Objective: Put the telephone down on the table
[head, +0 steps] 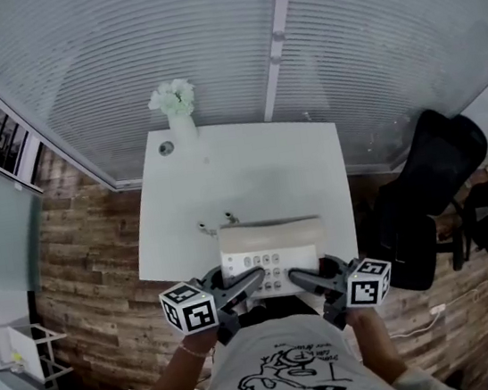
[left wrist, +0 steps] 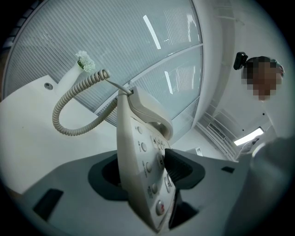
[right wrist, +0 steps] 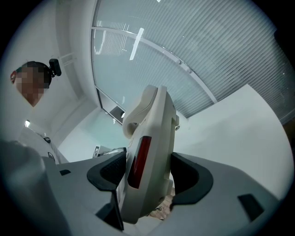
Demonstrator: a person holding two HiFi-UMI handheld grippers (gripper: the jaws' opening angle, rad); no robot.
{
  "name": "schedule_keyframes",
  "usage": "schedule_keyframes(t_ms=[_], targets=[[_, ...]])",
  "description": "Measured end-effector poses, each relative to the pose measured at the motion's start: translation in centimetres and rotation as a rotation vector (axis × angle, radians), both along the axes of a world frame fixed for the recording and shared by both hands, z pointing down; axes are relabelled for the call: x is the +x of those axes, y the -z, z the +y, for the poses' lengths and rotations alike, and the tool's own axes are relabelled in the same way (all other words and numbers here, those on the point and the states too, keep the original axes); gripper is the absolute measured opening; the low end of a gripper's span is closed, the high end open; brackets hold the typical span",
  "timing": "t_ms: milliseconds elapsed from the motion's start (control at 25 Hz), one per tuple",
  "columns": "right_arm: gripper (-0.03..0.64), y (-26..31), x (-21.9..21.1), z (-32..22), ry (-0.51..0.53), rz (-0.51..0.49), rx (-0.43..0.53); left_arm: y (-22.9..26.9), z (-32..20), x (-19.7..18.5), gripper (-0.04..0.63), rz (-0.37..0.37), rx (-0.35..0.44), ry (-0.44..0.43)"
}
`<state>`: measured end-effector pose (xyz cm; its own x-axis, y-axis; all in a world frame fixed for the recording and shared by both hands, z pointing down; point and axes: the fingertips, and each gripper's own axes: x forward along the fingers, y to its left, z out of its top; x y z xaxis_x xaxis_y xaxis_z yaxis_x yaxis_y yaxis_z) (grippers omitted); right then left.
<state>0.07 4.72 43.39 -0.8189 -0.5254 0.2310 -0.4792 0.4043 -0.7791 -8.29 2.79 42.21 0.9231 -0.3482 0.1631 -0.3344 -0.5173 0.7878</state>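
Note:
A cream desk telephone (head: pixel 272 253) with its handset on top hangs over the near edge of the white table (head: pixel 241 176), held from both sides. My left gripper (head: pixel 249 284) is shut on its left end; the left gripper view has the keypad face (left wrist: pixel 145 175) wedged between the dark pads, the coiled cord (left wrist: pixel 69 103) looping away. My right gripper (head: pixel 306 280) is shut on the right end, where the phone's side with a red window (right wrist: pixel 138 159) sits between the pads (right wrist: pixel 191 177).
A white vase of flowers (head: pixel 176 109) and a small round disc (head: pixel 165 148) stand at the table's far left corner. A black office chair (head: pixel 427 186) is to the right. Window blinds run behind the table; wood floor lies around it.

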Motion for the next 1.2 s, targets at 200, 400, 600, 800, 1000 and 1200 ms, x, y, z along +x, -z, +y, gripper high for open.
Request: schedule_keyframes(t_ms=[200, 400, 600, 800, 1000, 1200], targets=[[0.314, -0.4, 1.8, -1.8, 0.003, -0.006, -0.005, -0.2, -1.8, 1.8, 0.241, -0.020, -0.003, 0.001], [0.314, -0.6, 3.8, -4.2, 0.009, -0.008, -0.009, -0.4, -4.1, 3.8, 0.241, -0.021, 0.000, 0.005], [0.314, -0.6, 6.1, -6.4, 0.021, -0.011, -0.002, -0.4, -6.2, 6.1, 0.241, -0.023, -0.008, 0.021], [0.314, -0.7, 8.3, -8.0, 0.030, -0.016, -0.005, -0.4, -7.8, 8.3, 0.241, -0.030, -0.005, 0.028], [0.314, -1.0, 9.7, -9.0, 0.041, -0.028, -0.019, -0.7, -8.7, 9.7, 0.242, -0.038, -0.011, 0.045], [0.314, -1.3, 10.4, -9.8, 0.047, -0.028, -0.025, -1.0, -9.5, 10.4, 0.242, -0.040, -0.014, 0.054]])
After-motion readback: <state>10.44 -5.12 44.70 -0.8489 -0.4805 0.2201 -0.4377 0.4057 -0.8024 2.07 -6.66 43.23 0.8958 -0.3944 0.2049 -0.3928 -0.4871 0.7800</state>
